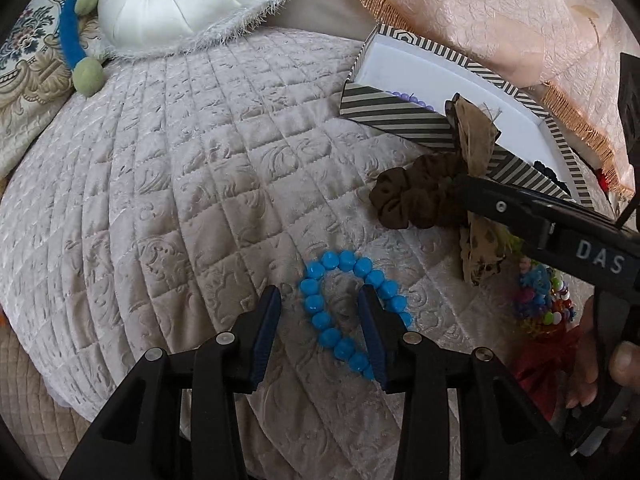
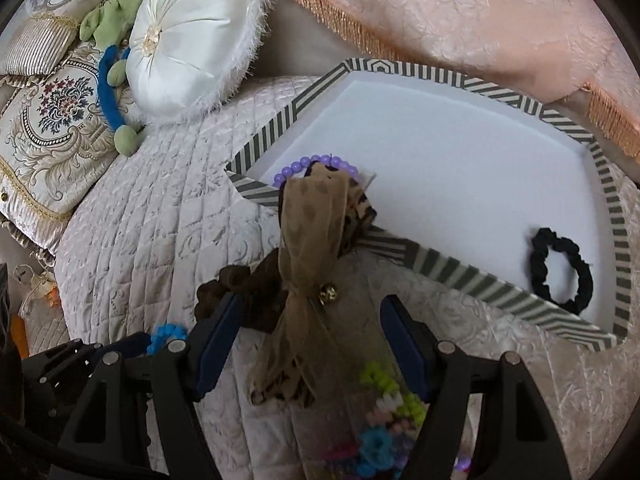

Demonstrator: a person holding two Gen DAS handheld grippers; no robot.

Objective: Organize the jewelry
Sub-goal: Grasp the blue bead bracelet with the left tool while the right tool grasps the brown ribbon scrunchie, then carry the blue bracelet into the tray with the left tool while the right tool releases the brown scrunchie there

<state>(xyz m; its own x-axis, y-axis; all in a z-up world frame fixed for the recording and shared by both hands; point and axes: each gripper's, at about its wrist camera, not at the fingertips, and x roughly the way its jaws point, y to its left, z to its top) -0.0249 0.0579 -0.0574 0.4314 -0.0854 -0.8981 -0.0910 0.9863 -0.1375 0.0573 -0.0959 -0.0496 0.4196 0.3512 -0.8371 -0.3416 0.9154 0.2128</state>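
A blue bead bracelet (image 1: 340, 304) lies on the quilted bed cover. My left gripper (image 1: 320, 300) is open, its fingers straddling the bracelet's left side. A brown scrunchie (image 1: 416, 196) with a tan sheer bow (image 2: 312, 240) lies against the striped tray (image 2: 472, 276). My right gripper (image 2: 312, 312) is open around the bow and scrunchie; it shows in the left wrist view (image 1: 472, 184). In the tray lie a purple bead bracelet (image 2: 296, 168) and a black scrunchie (image 2: 560, 268). Colourful bead jewelry (image 2: 384, 420) lies below the right gripper.
A white round cushion (image 2: 192, 48), a green and blue plush toy (image 2: 116, 60) and an embroidered pillow (image 2: 52, 124) sit at the far left. A peach fringed cover (image 2: 460, 12) lies behind the tray. The quilted cover (image 1: 160, 180) spreads left.
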